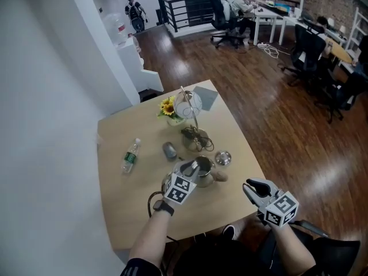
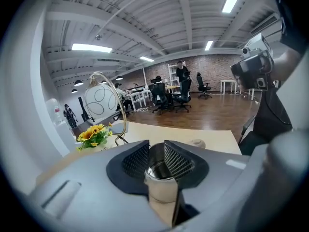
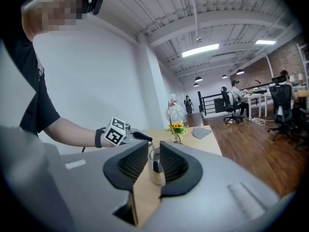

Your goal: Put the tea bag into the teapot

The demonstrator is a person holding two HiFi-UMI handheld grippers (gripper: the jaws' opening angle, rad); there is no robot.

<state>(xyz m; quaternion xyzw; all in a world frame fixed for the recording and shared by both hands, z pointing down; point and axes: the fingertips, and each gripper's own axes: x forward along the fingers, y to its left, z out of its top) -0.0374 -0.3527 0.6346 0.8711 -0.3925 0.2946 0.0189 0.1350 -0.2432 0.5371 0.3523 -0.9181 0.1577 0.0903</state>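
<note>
Steel teapot [image 1: 206, 171] upright, long axis vertical, open mouth upward

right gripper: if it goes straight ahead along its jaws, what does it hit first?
Most likely the steel teapot. In the right gripper view it sits centred in the gap between the open jaws of the right gripper. Depth is hard to judge, so treat this as probable.

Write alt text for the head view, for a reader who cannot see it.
Seen from above, a person's left gripper is at the top of a metal teapot on a light wooden table, while the right gripper is held near the table's near right corner. A water bottle, sunflowers and a small lid also sit on the table.
</note>
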